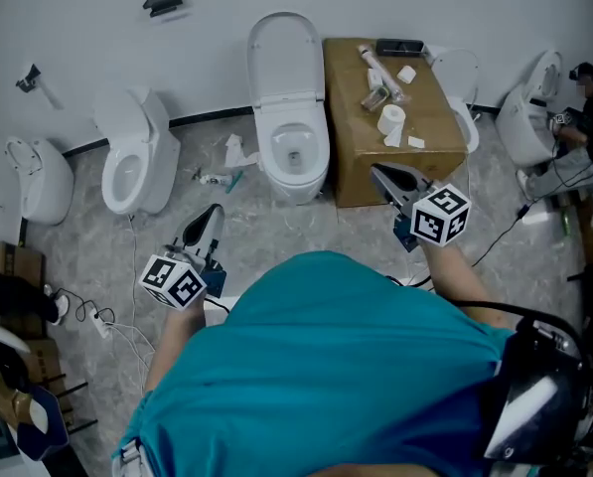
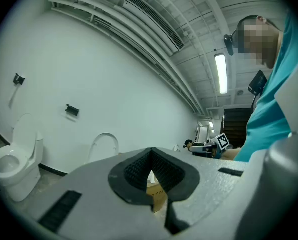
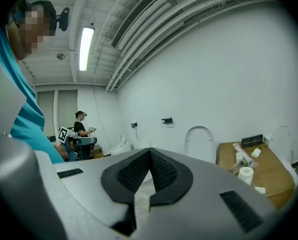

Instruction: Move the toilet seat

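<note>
Standing before the white toilet (image 1: 292,157), lid up.
Left gripper (image 1: 213,214) and right gripper (image 1: 379,175) jaws sit pressed together, empty.

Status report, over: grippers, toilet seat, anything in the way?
Left gripper and right gripper shut, empty. Toilet seat down on middle toilet, lid up, untouched. Cardboard box beside it; litter on floor.

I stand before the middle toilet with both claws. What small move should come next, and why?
Probably reach the right claw forward toward the middle toilet, opening it on the way: it and the left claw are both shut, empty and well short of the toilet, whose lid stands raised.
</note>
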Available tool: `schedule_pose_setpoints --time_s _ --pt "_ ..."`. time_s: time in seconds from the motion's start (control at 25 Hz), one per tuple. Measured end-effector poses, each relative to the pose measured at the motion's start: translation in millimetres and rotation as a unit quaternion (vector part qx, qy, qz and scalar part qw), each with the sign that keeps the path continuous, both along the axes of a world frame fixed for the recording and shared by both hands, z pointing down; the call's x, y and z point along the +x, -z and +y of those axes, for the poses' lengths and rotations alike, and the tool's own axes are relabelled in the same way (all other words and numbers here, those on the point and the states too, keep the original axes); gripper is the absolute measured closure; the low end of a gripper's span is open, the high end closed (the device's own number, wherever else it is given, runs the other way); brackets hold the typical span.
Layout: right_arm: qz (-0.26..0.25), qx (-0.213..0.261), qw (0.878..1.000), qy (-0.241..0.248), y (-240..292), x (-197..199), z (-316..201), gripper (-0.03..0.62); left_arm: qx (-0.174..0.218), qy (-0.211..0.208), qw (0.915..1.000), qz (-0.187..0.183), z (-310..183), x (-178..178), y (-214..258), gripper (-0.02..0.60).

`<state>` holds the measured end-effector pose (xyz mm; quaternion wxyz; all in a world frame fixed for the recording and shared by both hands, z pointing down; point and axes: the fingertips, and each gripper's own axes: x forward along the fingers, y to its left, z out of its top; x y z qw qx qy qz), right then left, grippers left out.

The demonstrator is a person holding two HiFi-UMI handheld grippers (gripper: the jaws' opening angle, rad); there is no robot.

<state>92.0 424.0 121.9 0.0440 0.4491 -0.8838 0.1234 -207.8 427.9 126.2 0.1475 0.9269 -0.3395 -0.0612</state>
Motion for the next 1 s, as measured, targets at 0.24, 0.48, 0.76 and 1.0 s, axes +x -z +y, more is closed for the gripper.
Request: schedule_pose_setpoints --time_s 0.24,0.48,0.76,1.0 --pt "0.000 0.010 1.000 0.002 7 -55 -13 0.595 0.000 -0.008 1.0000 -0.005 -13 -52 -2 0.578" --pt "-0.007 0.009 1.000 -0.004 4 -90 -20 0.595 0.002 -0.026 0.9996 -0.010 -25 -83 -7 0.578" --pt "-0.014 0.002 1.000 -0.011 -8 -72 -35 0.595 -0.003 -0.030 0.9995 -0.011 -42 -69 -18 0.578" --pt "-0.026 0.017 0.999 0.009 -7 -8 -72 0.595 0.002 -0.008 0.9998 -0.019 -69 -5 -14 0.578"
